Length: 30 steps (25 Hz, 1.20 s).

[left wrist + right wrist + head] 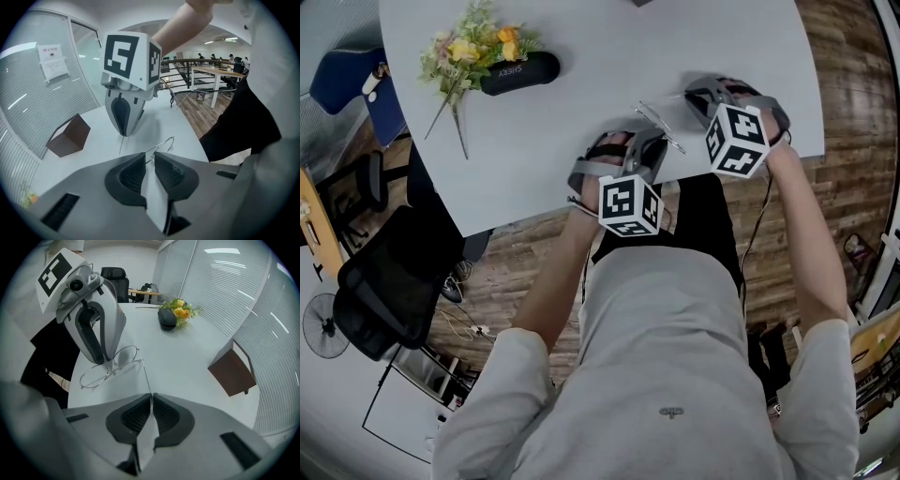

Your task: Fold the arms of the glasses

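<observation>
Thin wire-framed glasses [661, 127] lie on the white table [609, 56] near its front edge, between my two grippers. The left gripper [654, 142] points down at the front of the frame. In the left gripper view the wire rim [164, 141] runs into the narrow gap at the tips of the left gripper [150, 157], which grip it. Seen from the right gripper view, those tips [102, 361] sit on the frame by the lenses [96, 377]. My right gripper [151, 397] is shut on the end of one long arm [146, 378], which sticks straight out from the frame.
A black glasses case [520, 72] and a bunch of artificial flowers [473, 47] lie at the table's far left. A brown box [234, 369] stands further along the table. The table edge [581, 202] runs just under my hands, and a black office chair [384, 281] stands to the left.
</observation>
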Each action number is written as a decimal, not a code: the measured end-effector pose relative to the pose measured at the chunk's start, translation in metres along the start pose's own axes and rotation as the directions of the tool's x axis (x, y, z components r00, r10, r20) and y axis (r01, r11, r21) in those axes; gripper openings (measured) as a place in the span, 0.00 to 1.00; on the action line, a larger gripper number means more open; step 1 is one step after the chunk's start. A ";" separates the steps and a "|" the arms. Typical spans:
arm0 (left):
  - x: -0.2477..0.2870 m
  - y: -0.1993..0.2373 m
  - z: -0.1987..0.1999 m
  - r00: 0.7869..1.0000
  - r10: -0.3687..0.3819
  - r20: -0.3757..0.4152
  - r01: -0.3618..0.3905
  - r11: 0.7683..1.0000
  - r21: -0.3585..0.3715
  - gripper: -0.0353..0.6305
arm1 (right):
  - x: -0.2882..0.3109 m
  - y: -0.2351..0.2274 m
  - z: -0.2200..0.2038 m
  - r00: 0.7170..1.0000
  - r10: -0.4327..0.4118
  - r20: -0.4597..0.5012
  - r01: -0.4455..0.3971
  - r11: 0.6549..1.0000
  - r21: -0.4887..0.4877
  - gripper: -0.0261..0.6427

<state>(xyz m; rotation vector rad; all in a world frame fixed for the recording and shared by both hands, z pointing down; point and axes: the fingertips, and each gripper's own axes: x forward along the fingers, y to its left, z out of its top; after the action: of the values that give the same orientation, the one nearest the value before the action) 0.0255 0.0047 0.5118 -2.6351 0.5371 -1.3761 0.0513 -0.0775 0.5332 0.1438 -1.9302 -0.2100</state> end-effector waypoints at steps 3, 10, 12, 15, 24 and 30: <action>0.001 0.002 0.000 1.000 0.005 -0.003 -0.005 1.000 -0.007 0.16 | -0.002 0.008 -0.001 1.000 0.025 0.008 -0.025 0.999 0.028 0.07; 0.003 0.006 0.002 1.000 0.002 -0.005 -0.002 1.000 -0.001 0.15 | -0.008 0.024 -0.002 0.996 0.072 0.043 -0.076 0.991 0.112 0.07; 0.004 0.006 0.003 1.000 0.001 -0.006 -0.001 1.000 0.000 0.15 | -0.009 0.028 -0.002 0.995 0.086 0.059 -0.094 0.985 0.143 0.07; 0.006 0.007 0.003 1.000 0.001 -0.009 -0.001 1.000 0.006 0.15 | -0.012 0.033 -0.001 0.991 0.105 0.087 -0.120 0.975 0.186 0.07; 0.007 0.008 0.004 1.000 0.002 -0.016 -0.002 1.000 0.013 0.15 | -0.019 0.048 0.001 0.979 0.157 0.132 -0.186 0.953 0.240 0.07; 0.010 0.010 0.006 1.000 0.011 -0.013 -0.011 1.000 0.010 0.15 | -0.018 0.056 0.003 0.970 0.188 0.152 -0.224 0.937 0.269 0.07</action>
<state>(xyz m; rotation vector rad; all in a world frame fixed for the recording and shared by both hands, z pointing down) 0.0327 -0.0087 0.5132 -2.6136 0.5444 -1.3898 0.0554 -0.0194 0.5275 0.1189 -2.0761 0.2057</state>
